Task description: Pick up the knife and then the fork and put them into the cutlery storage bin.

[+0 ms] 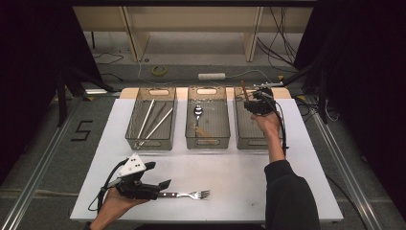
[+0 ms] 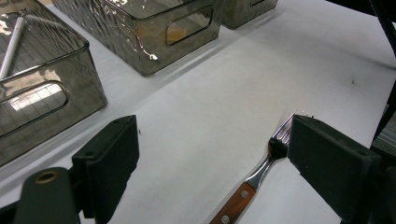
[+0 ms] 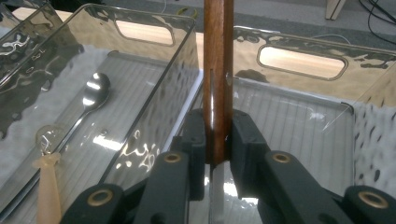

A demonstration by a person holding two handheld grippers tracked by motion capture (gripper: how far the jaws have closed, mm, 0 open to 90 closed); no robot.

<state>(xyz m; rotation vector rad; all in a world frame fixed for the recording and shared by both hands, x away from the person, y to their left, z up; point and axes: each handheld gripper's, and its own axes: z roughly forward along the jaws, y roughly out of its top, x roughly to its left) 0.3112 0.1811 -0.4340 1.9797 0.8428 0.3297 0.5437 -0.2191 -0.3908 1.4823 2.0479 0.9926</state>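
My right gripper hangs over the far end of the right clear bin. It is shut on a wooden-handled utensil, whose handle sticks up between the pads; its lower end is hidden. A fork with a wooden handle lies flat near the table's front edge. My left gripper is open just left of it, low over the table. The fork's handle lies between the jaws, nearer the right jaw, and neither pad touches it.
Three clear bins stand in a row at the back of the white table. The left bin holds chopsticks. The middle bin holds a metal spoon and a pale utensil.
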